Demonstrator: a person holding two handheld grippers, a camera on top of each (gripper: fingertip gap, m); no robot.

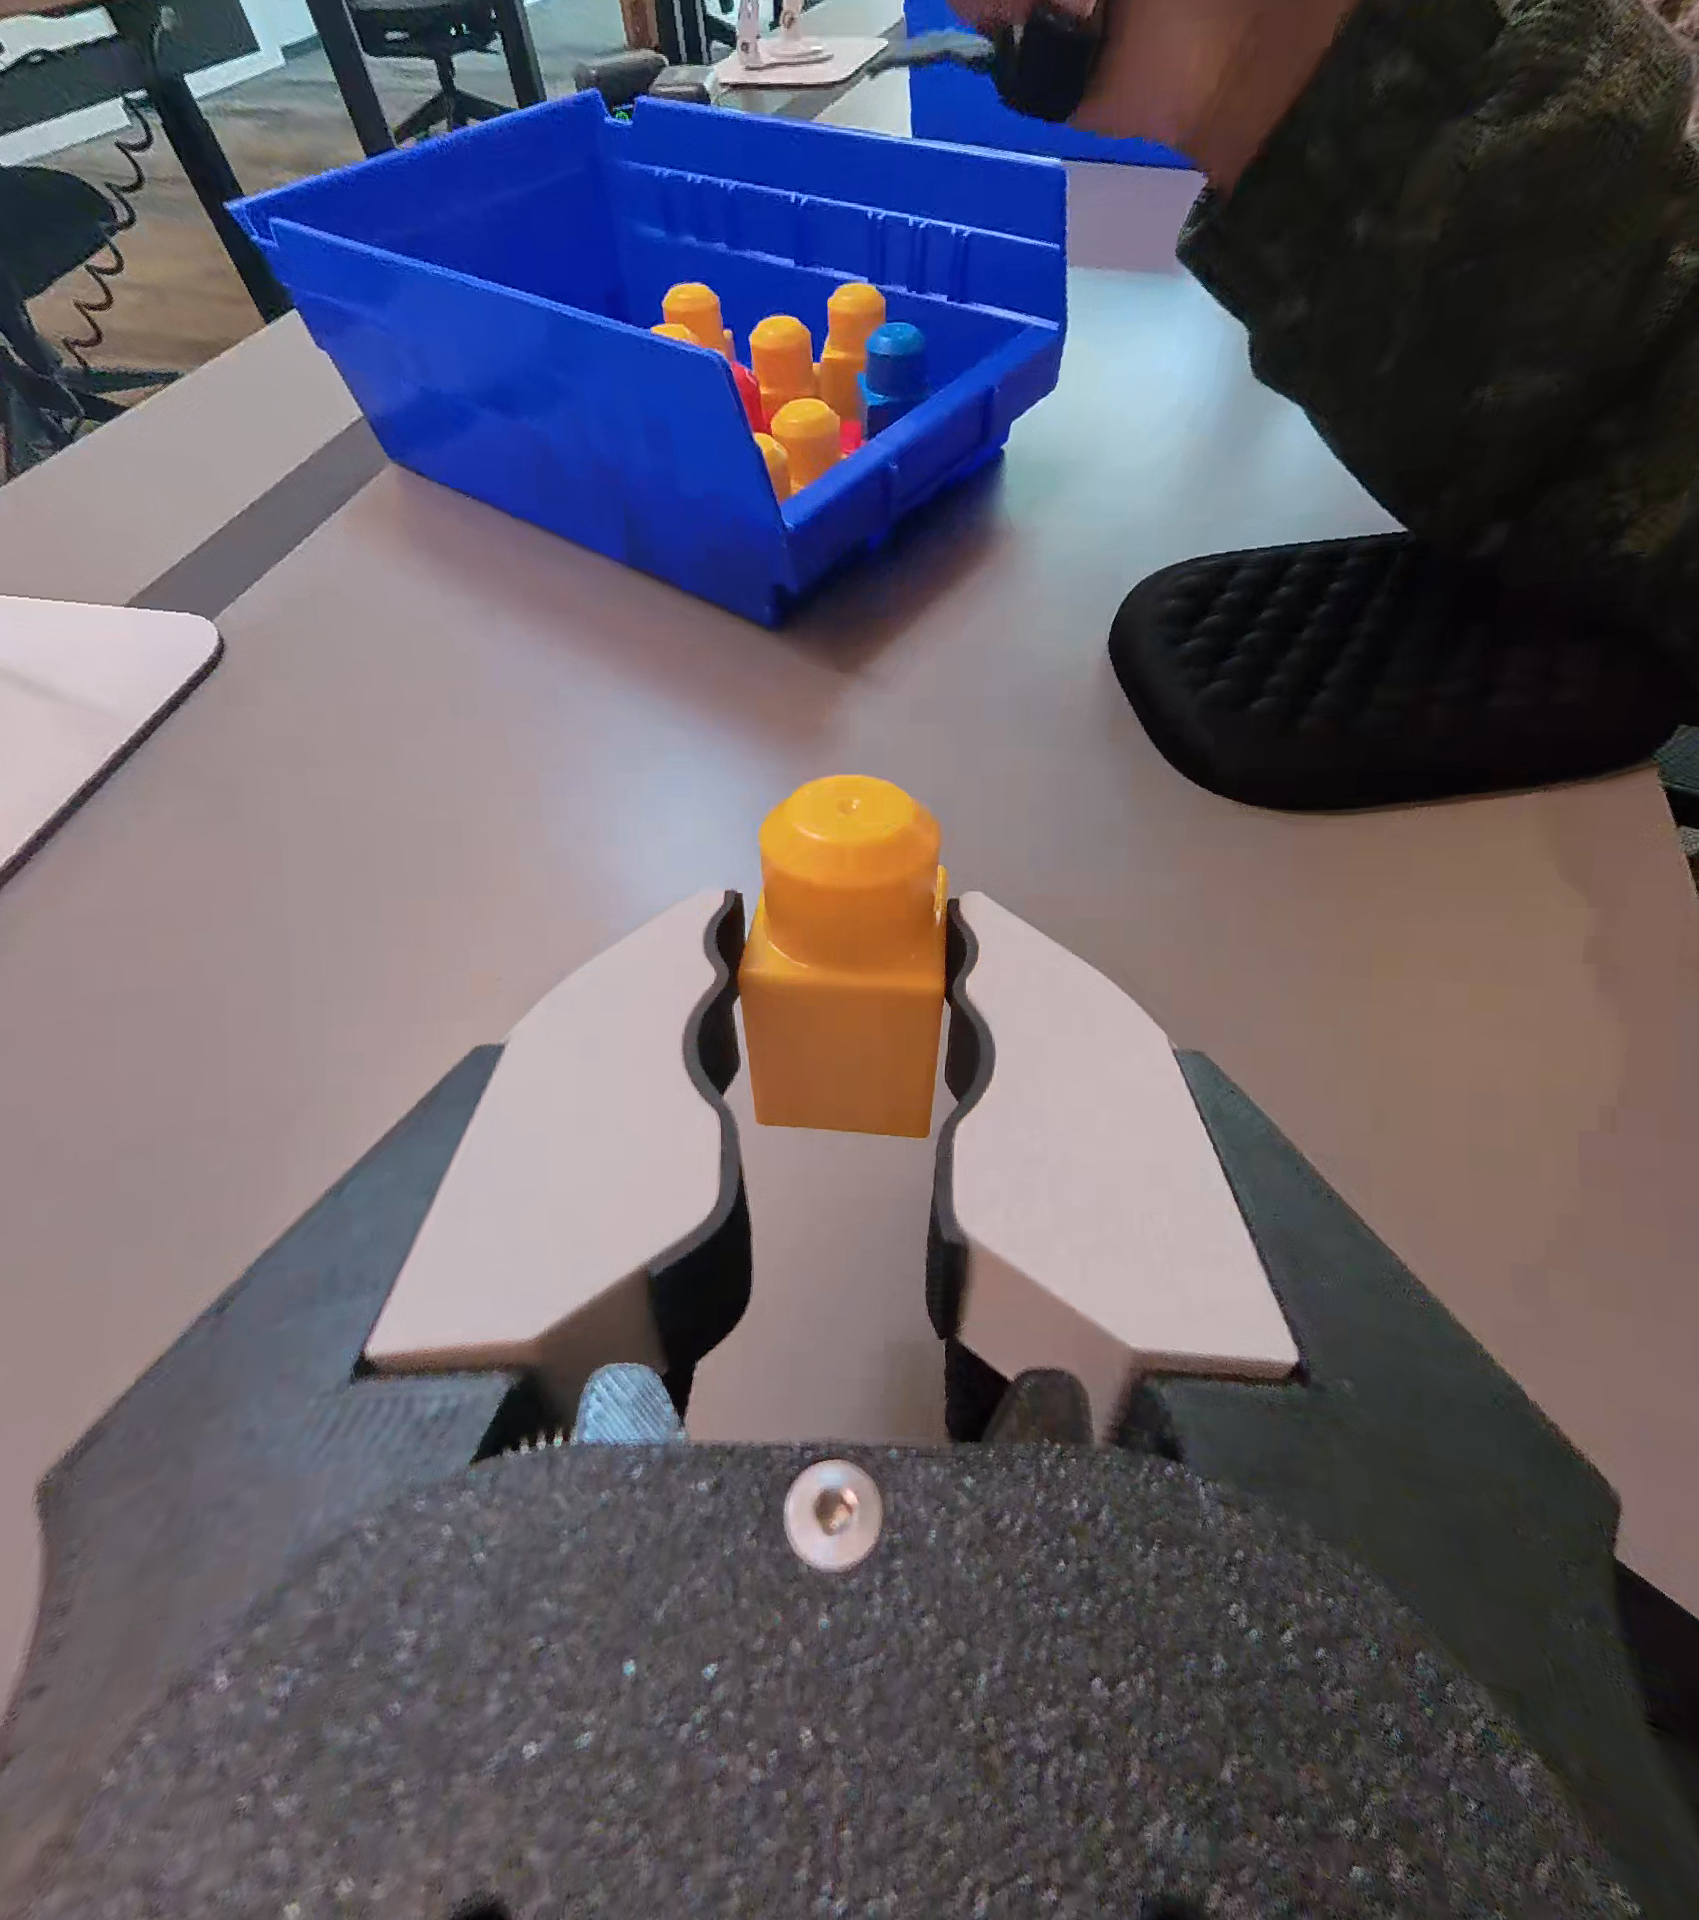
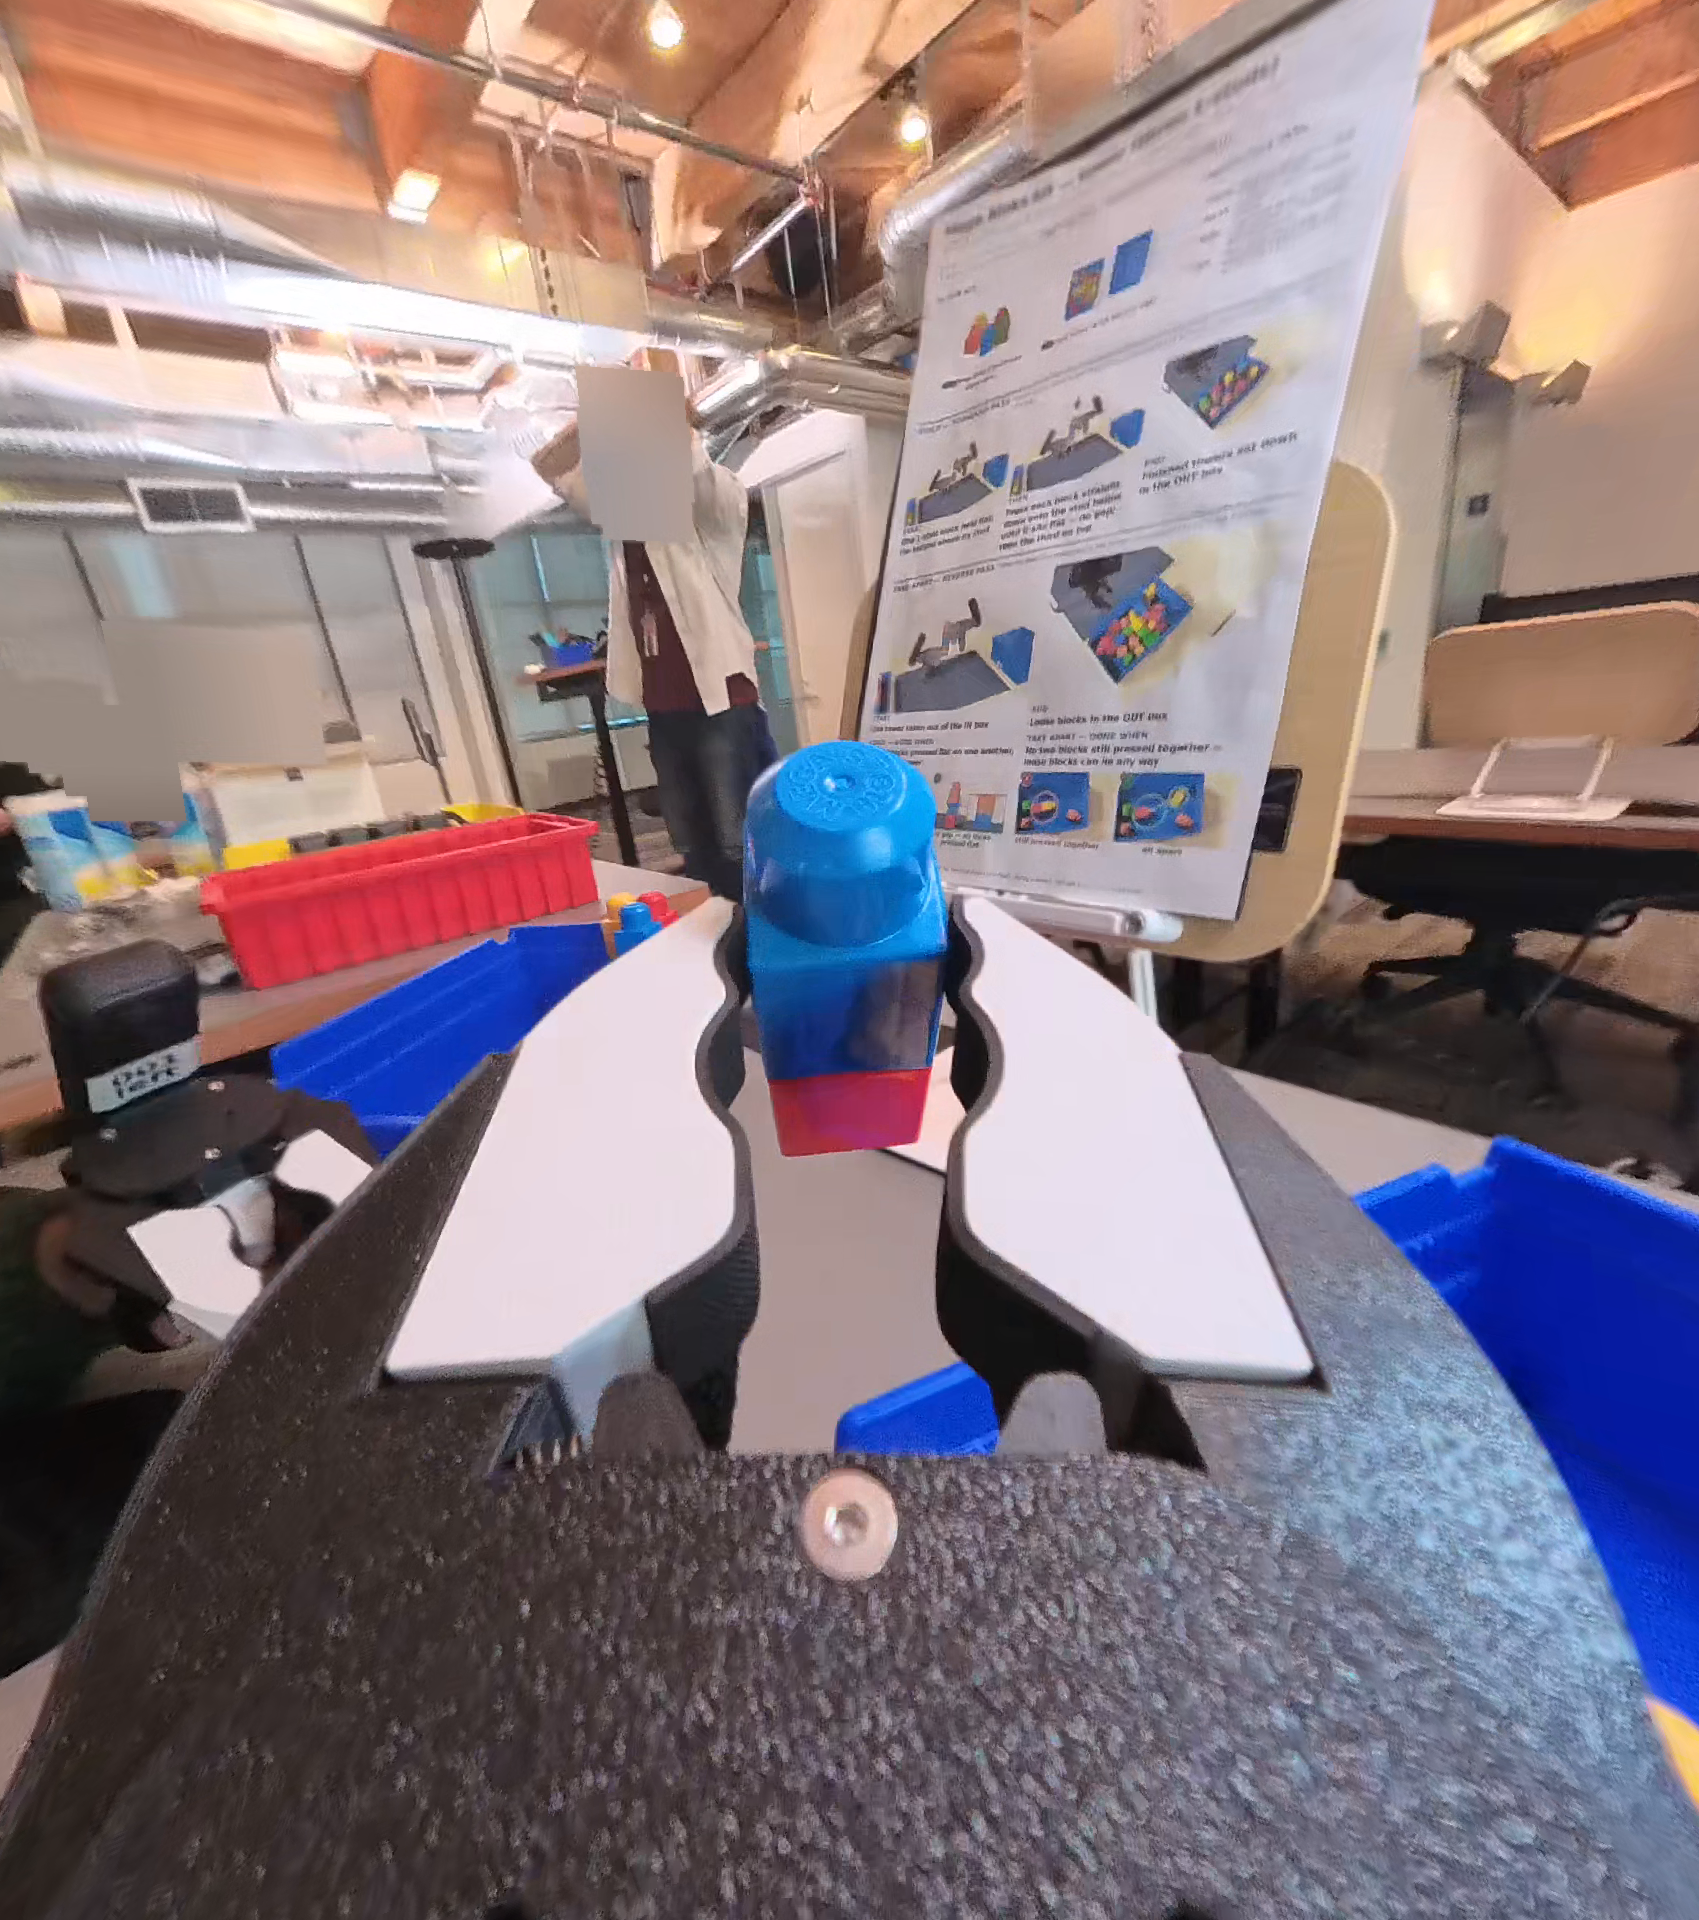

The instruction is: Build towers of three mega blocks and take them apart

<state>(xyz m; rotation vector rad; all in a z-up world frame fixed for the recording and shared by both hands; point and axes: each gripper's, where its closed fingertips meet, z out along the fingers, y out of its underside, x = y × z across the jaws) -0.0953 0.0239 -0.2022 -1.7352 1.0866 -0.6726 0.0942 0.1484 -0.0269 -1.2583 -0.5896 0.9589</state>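
Mega blocks being held, 1 stack or piece in each tool.

The left tool (image 1: 843, 935) is pinching an upright orange block (image 1: 840, 987) over the surface (image 1: 409, 831), with a blue bin (image 1: 533, 384) of more blocks beyond it. The right tool (image 2: 843, 940) is gripping a blue block (image 2: 840, 935) with a red block (image 2: 850, 1112) stuck beneath, both lifted in the air.
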